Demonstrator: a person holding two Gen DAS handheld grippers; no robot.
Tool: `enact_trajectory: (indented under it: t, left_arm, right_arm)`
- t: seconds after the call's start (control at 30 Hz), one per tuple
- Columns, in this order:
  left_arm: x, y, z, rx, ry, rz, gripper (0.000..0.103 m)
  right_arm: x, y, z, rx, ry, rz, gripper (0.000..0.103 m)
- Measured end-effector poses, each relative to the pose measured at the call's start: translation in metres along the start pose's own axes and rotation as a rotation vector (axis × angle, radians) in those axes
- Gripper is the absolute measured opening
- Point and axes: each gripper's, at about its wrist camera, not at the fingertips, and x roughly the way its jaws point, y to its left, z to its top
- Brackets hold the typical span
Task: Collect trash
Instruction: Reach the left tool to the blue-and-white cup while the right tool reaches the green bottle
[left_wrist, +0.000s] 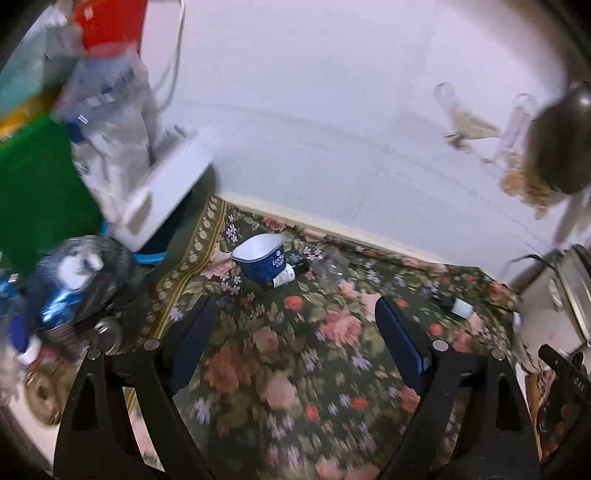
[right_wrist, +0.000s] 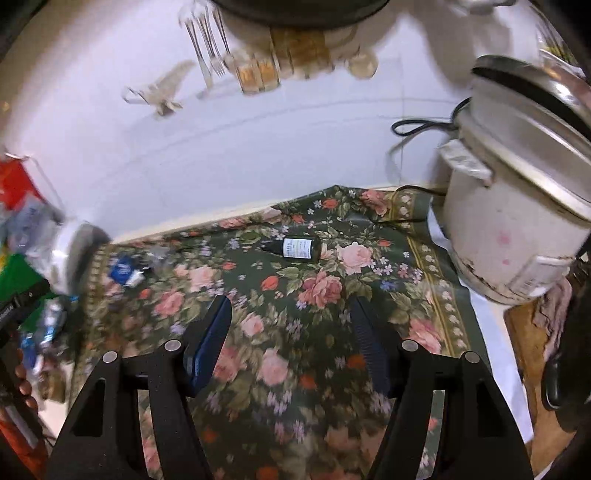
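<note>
A floral cloth (right_wrist: 295, 295) is covering the surface. Lying on it: a dark bottle (right_wrist: 301, 248) near its middle, a blue cup (left_wrist: 260, 258) tipped left of the bottle, a cooker (right_wrist: 517, 206) sitting right of it.

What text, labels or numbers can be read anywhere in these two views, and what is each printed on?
No text reads with certainty.
Dark bottle: white label with print, too small to read.
Blue and white cup: pattern or print, blurred.
Black device at the frame edge: pale characters, too unclear.
Rice cooker: sticker, unreadable.
</note>
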Motion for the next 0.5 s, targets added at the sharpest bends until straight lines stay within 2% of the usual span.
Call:
enact_trajectory:
  t: [0.17,0.33,0.5]
  left_arm:
    - [0.07,0.015,0.017,0.006,0.05,0.0,0.087]
    - [0.133,0.036,0.024,-0.036,0.097,0.022,0.087]
    - [0.166,0.051,0.02,-0.073,0.122,-0.008,0.087]
  right_arm:
    - [0.057,0.006,0.01,0.024,0.074,-0.009,0.063]
    - [0.103,0.01,0.023,0.025,0.089,-0.042,0.063]
    - [0.147,0.013,0.039,0.023,0.093,-0.072,0.063]
